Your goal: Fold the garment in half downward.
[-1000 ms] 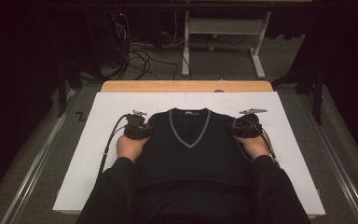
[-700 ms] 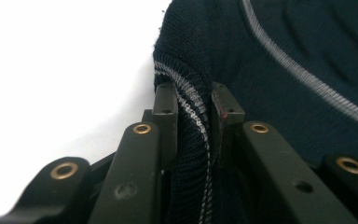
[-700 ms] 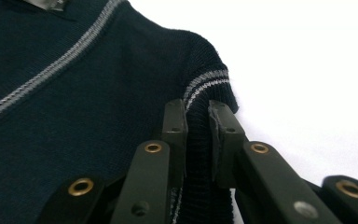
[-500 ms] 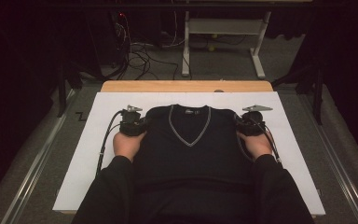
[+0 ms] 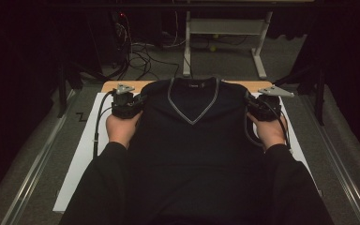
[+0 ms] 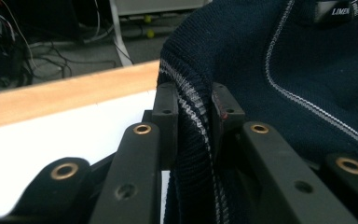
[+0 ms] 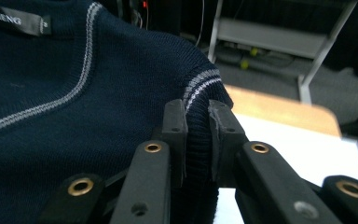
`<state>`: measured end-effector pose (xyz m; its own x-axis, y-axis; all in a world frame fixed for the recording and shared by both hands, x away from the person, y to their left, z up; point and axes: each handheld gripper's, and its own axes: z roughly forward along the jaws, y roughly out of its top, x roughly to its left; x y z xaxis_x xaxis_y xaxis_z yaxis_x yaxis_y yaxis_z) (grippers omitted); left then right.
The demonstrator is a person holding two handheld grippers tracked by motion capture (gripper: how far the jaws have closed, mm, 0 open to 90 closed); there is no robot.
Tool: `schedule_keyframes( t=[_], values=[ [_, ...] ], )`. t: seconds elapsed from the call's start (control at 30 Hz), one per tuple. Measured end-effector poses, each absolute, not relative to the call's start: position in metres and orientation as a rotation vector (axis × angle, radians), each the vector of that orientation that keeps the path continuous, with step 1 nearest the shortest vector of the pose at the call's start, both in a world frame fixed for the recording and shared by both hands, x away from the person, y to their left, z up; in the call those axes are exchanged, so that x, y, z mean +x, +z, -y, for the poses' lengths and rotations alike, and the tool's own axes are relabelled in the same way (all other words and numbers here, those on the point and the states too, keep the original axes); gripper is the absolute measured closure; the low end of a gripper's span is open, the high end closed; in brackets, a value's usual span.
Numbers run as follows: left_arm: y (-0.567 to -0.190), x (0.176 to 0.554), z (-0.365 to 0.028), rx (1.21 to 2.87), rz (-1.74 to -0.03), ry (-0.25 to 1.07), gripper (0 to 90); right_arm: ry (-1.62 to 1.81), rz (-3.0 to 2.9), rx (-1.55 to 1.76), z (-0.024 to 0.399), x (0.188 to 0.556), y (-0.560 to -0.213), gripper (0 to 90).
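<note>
In the left gripper view, the left gripper (image 6: 193,116) pinches the navy vest's (image 5: 192,136) striped armhole edge between closed fingers (image 6: 165,112). The right gripper (image 7: 196,126) does likewise in its own view. The high view shows the vest stretched between them, collar at the bench's (image 5: 82,154) far edge.

A desk (image 5: 122,86) with a light wooden top sits in the middle of the frame, its far edge showing as a tan strip in the upper centre. A white sheet (image 5: 82,159) lies flat on it, covering nearly all the surface. A dark sweater (image 5: 192,136) hangs over the sheet's centre.
</note>
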<state>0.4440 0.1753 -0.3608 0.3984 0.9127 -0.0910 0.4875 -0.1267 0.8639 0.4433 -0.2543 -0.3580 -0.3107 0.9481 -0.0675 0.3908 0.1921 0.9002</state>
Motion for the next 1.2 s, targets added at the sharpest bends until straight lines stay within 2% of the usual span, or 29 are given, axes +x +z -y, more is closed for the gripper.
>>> schedule_keyframes(
  t=[0.23, 0.8, 1.0, 1.2],
  values=[
    [-0.343, 0.446, -0.182, 1.735, -1.215, 0.633, 72.4, 1.086, -1.756, 1.205, 0.251, 0.441, -0.325, 79.2],
    [-0.262, 0.458, -0.182, 1.716, -1.138, 0.788, 72.5, 1.132, -1.614, 1.146, 0.248, 0.442, -0.265, 79.3],
    [-0.269, 0.459, -0.174, 1.724, -1.137, 0.768, 72.4, 1.125, -1.622, 1.16, 0.252, 0.444, -0.265, 79.3],
    [-0.299, 0.455, -0.174, 1.765, -1.148, 0.69, 72.1, 1.148, -1.667, 1.186, 0.254, 0.439, -0.289, 79.2]
  ],
)
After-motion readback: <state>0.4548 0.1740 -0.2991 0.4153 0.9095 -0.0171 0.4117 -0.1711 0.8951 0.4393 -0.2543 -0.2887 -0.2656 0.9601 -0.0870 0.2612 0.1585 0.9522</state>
